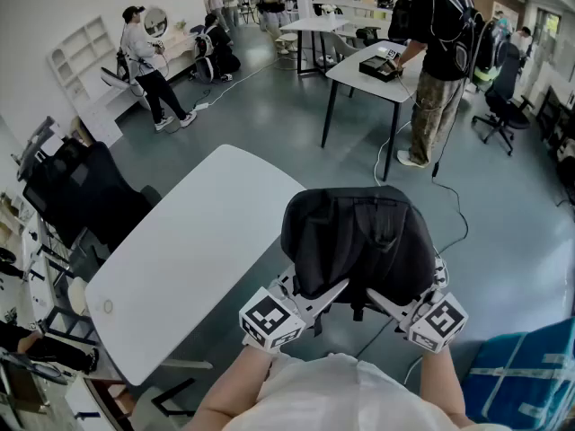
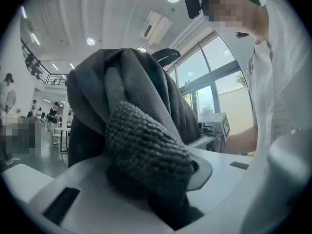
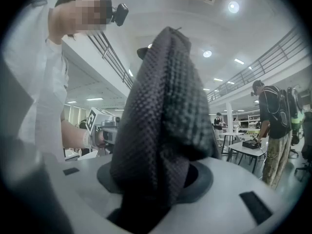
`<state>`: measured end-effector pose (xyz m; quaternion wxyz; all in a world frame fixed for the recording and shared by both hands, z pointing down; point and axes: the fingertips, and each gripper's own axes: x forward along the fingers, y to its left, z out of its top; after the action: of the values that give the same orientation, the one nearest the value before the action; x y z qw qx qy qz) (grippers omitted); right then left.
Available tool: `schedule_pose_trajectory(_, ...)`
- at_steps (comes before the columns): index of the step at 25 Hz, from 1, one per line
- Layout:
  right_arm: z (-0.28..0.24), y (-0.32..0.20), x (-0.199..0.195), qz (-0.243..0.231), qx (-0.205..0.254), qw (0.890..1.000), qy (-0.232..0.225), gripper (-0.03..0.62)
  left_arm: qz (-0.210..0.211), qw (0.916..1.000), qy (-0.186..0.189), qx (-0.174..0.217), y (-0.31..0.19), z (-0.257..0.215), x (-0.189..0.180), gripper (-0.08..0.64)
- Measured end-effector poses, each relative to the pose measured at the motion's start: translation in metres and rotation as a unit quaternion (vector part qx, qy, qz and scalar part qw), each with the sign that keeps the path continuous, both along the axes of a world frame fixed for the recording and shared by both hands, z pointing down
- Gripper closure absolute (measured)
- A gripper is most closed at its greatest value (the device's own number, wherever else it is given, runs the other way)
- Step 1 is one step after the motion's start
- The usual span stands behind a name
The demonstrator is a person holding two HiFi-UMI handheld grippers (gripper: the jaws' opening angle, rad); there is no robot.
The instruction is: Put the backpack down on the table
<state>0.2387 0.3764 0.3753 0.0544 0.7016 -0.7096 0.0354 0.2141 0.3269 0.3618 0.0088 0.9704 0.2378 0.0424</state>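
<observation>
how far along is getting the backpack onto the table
Done: the black fabric backpack is picked up, with the left gripper and right gripper each clamped on a fold of it. In hand: it hangs in the air beside the white rounded table, mostly over the grey floor. Left: carry it over the tabletop, lower it until it rests there, and let go.

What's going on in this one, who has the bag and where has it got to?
A person holds a black backpack up off the ground with two hand-held tools. The left claw and the right claw are each clamped on fabric on its near side. The bag sits beside the near right edge of the white table and is not yet set down on it. Other people are busy at tables farther back in the room.
</observation>
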Motion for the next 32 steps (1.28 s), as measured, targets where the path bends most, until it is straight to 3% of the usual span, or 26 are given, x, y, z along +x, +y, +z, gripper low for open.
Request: schedule_pose_trajectory(32,-0.0062,0.0005,0.0026,-0.014,0.014,1.000,-0.017,0.393,-0.006,1.0000,0.006,0.002,0.0004,-0.0061,0.0013,0.433)
